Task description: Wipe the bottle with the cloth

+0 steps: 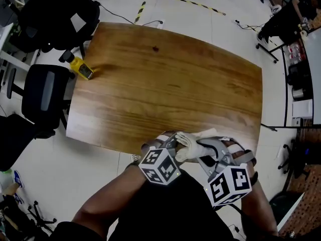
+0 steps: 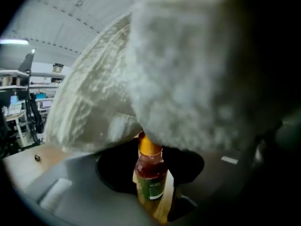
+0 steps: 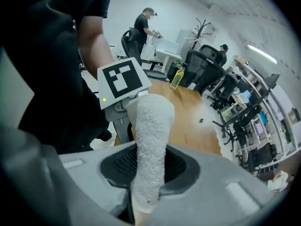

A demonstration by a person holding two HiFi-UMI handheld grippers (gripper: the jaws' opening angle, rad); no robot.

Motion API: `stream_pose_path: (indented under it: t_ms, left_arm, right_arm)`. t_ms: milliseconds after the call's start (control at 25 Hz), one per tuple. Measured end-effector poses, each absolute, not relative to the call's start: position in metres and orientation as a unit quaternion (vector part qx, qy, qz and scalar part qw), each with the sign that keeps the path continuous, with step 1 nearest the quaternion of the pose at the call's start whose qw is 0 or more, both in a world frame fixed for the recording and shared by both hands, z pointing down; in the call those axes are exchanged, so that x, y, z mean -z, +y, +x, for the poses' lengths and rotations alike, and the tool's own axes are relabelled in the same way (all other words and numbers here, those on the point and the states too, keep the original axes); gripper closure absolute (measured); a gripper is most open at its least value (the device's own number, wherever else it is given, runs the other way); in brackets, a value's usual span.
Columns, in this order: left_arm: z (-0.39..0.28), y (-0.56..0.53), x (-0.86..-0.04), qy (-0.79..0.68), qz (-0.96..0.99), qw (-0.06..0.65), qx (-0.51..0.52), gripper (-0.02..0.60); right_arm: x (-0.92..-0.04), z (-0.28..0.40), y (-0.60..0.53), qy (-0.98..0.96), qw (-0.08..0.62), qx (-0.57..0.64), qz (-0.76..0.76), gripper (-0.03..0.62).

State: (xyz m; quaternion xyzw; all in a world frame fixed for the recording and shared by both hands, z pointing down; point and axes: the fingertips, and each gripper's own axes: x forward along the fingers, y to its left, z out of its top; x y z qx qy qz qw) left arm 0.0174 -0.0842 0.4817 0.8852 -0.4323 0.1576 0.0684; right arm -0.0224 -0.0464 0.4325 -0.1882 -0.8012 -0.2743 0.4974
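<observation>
Far off at the left of the brown table (image 1: pixel 165 79) stands a yellow bottle (image 1: pixel 80 68). No one is using it, so it is likely kept out of the way.

Close to the near edge, the left gripper (image 1: pixel 168 140) has its two jaws around the bottle (image 2: pixel 150 175), one on each side. A thin strip of wood shows between the bottle and the right jaw, so the jaws look loose and not squeezing. I think they sit there to keep the bottle from tipping while it gets rubbed.

The bottle is right at the near edge of the table, hidden under the cloth when seen from above. It stands straight up. Its long side runs up and down, and its orange cap points up. It has red stuff inside and a green label low down. I cannot tell if its bottom sits on the wood.

The white cloth (image 1: pixel 193 145) hangs over the cap like a tent. That is probably so it can rub the top first.

At the right, the right gripper (image 3: pixel 149 166) is pinched tight on a rolled end of the cloth. This most likely stops the cloth from slipping during the wipe.
</observation>
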Motion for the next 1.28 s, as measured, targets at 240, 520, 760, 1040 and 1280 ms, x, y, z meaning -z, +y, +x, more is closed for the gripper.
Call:
stream_pose_path:
  t_ms: [240, 520, 760, 1040, 1280]
  left_arm:
    - [0.018, -0.084, -0.485, -0.422, 0.893, 0.073, -0.138, 0.417]
    - [0.017, -0.081, -0.488, -0.419, 0.894, 0.075, -0.140, 0.417]
    - [0.011, -0.076, -0.487, -0.418, 0.894, 0.081, -0.142, 0.417]
    - [0.007, -0.072, -0.497, -0.410, 0.894, 0.084, -0.162, 0.416]
    - [0.000, -0.068, -0.498, -0.412, 0.890, 0.092, -0.173, 0.414]
  right_arm:
    - [-0.439, -0.024, -0.047, -0.814, 0.490, 0.248, -0.190, 0.507]
    - [-0.439, -0.014, -0.053, -0.834, 0.477, 0.221, -0.167, 0.503]
    - [-0.467, 0.008, -0.069, -0.827, 0.502, 0.214, -0.136, 0.513]
    - [-0.485, 0.002, -0.068, -0.847, 0.481, 0.187, -0.127, 0.519]
    - [-0.525, 0.007, -0.071, -0.854, 0.484, 0.152, -0.119, 0.520]
